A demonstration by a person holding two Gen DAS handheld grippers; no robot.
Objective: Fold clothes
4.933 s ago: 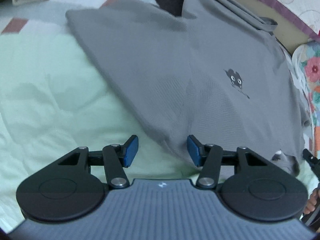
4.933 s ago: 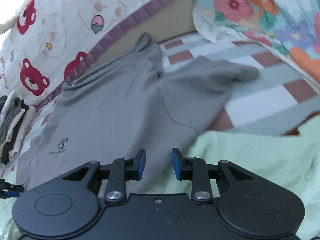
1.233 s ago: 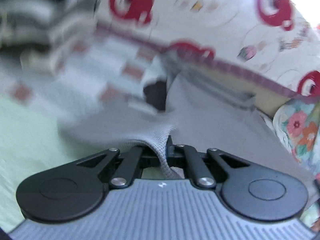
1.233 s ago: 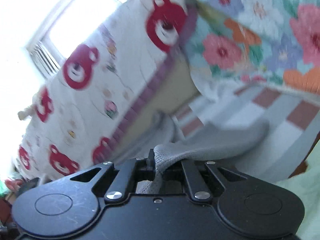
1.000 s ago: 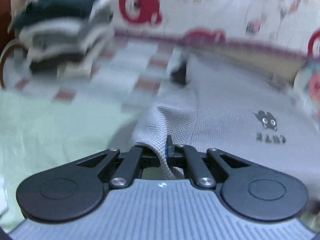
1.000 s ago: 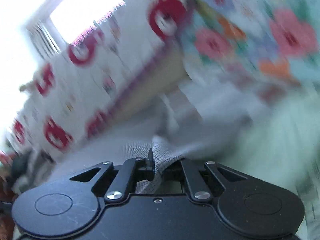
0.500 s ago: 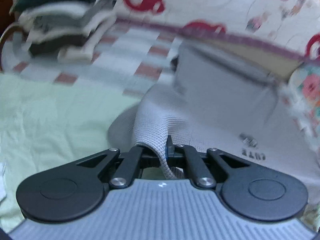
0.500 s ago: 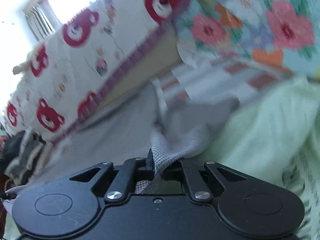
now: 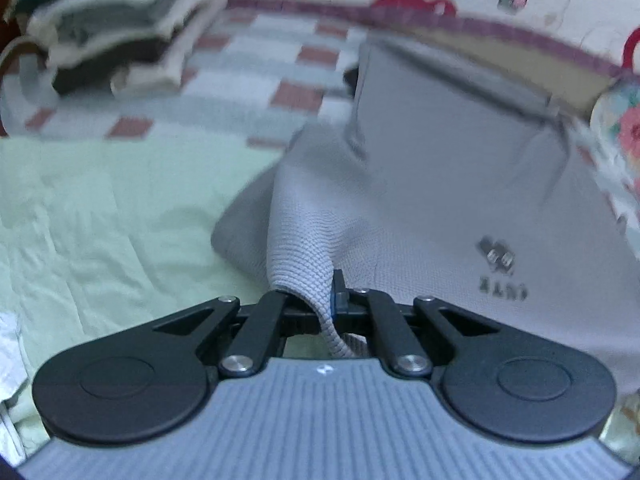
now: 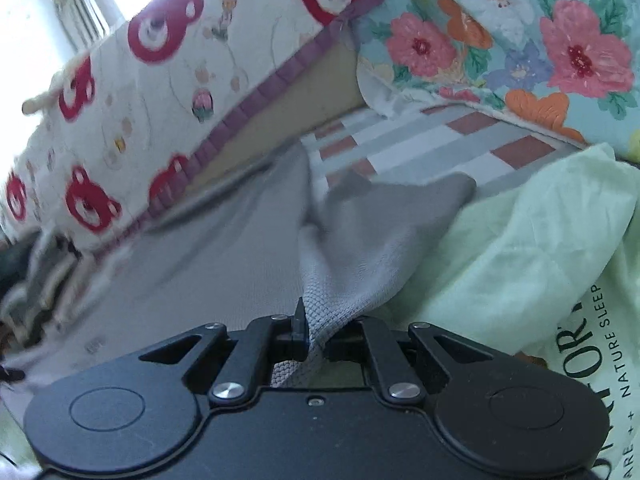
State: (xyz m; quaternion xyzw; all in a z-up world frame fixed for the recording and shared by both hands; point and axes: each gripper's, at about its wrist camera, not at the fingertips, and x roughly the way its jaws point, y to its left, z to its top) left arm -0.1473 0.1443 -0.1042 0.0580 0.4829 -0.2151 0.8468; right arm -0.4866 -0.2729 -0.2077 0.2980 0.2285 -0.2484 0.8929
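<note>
A grey knit shirt (image 9: 448, 168) with a small dark chest print lies spread on the bed, its collar toward the headboard. My left gripper (image 9: 324, 300) is shut on a bunched fold of its left edge, and the cloth drapes up from the pale green sheet into the jaws. In the right wrist view the same grey shirt (image 10: 224, 256) stretches away to the left, and my right gripper (image 10: 316, 336) is shut on a fold of its right edge. One grey sleeve (image 10: 416, 204) trails to the right over the checked cover.
A pile of folded clothes (image 9: 116, 36) sits at the far left on the checked bed cover (image 9: 248, 80). The bear-print padded headboard (image 10: 168, 68) runs along the back, and a floral quilt (image 10: 520, 36) is heaped at the right. Pale green sheet (image 9: 100, 216) covers the near side.
Both grippers, open beside the flat shirt 4.9 s ago, are now shut on its edges. Over the last second they have lowered and drawn the gathered cloth nearer.
</note>
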